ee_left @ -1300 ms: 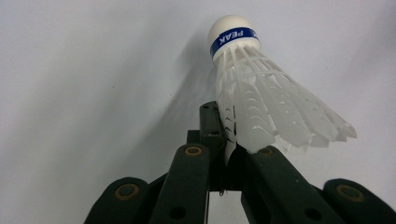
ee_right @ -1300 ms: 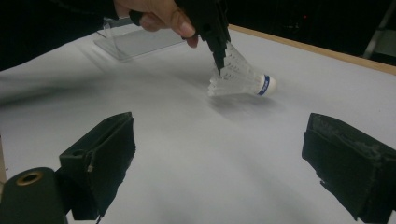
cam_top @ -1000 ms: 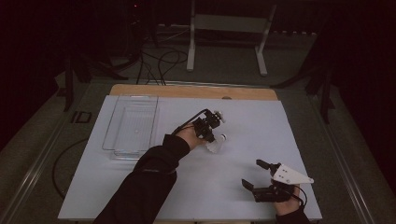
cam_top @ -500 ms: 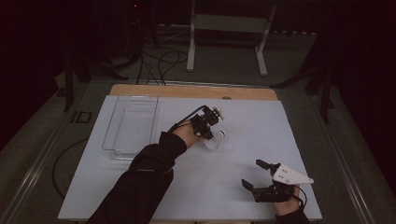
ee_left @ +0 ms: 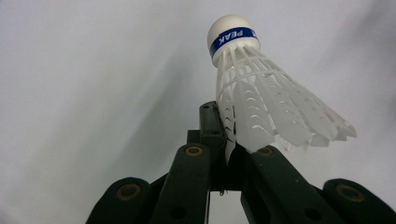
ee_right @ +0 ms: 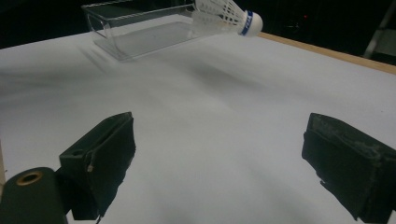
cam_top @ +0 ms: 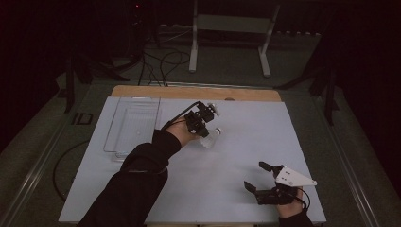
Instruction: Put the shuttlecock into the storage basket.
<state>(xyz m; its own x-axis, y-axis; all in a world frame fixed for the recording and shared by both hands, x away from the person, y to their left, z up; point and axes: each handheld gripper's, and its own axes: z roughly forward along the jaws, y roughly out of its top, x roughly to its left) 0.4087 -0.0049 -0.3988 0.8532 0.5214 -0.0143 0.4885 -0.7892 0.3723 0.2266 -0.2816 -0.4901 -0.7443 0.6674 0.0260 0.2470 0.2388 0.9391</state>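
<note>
Shuttlecock [ee_left: 261, 102] clamped by its skirt in left claw [ee_left: 229, 154], clear tray [cam_top: 134, 126] just beside it, right claw [cam_top: 261, 178] spread wide over bare tabletop [cam_top: 236, 156]

A clear plastic tray [cam_top: 133, 124] lies on the white table [cam_top: 227, 189], a metal stand [cam_top: 231, 28] behind it.

Left claw [ee_left: 224, 140] hides shuttlecock's [ee_left: 261, 93] skirt edge.

White-topped table [cam_top: 198, 189] — one clear plastic tray [cam_top: 134, 124] rests near its left edge.
</note>
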